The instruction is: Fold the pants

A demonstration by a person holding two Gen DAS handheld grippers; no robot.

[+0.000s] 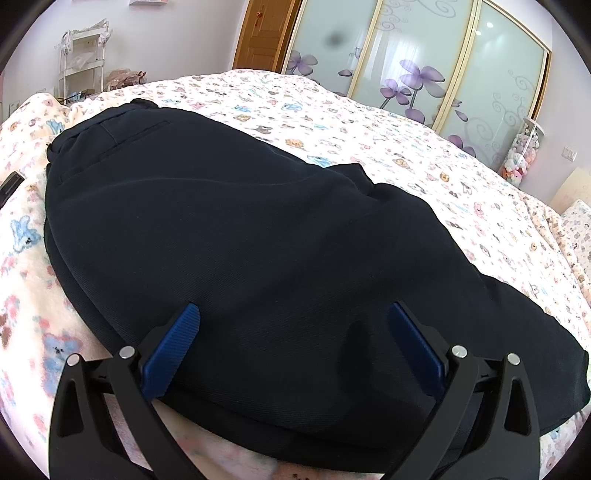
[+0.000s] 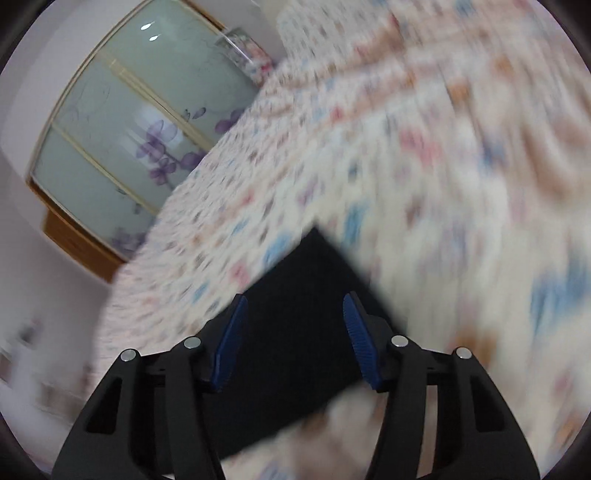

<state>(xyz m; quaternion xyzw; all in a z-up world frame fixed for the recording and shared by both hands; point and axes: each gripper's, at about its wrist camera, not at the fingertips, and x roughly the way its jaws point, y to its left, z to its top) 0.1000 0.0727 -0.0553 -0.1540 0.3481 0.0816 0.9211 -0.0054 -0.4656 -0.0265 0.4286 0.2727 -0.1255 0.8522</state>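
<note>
The dark pants (image 1: 229, 229) lie folded over in a thick bundle on the patterned bedspread (image 1: 424, 155), waistband and pocket at the far end, and everything else here I'll place from them. The left gripper (image 1: 291, 332) sits low at their near edge, blue pads spread wide with the cloth between them but not pinched. The right gripper (image 2: 291, 332), in its own blurred view, hovers over a dark corner of the pants (image 2: 314, 295) with its pads about half apart, nothing clamped that I can make out. Here's the worry: that right-hand view is smeared, so the hand looks to be swinging fast, and a grab made in that state could catch only the top layer and peel the fold open. The left pads are so wide that a squeeze might gather a ridge and wrinkle the stack. The soft bedspread could bunch up into a pinch too. Beyond the pants stand the sliding wardrobe doors (image 1: 424, 62) with purple flowers, left of those a wooden door (image 1: 264, 33) and a white shelf (image 1: 83, 59); to the right a tube of plush toys (image 1: 522, 155). Nothing blocks the cloth itself.
</note>
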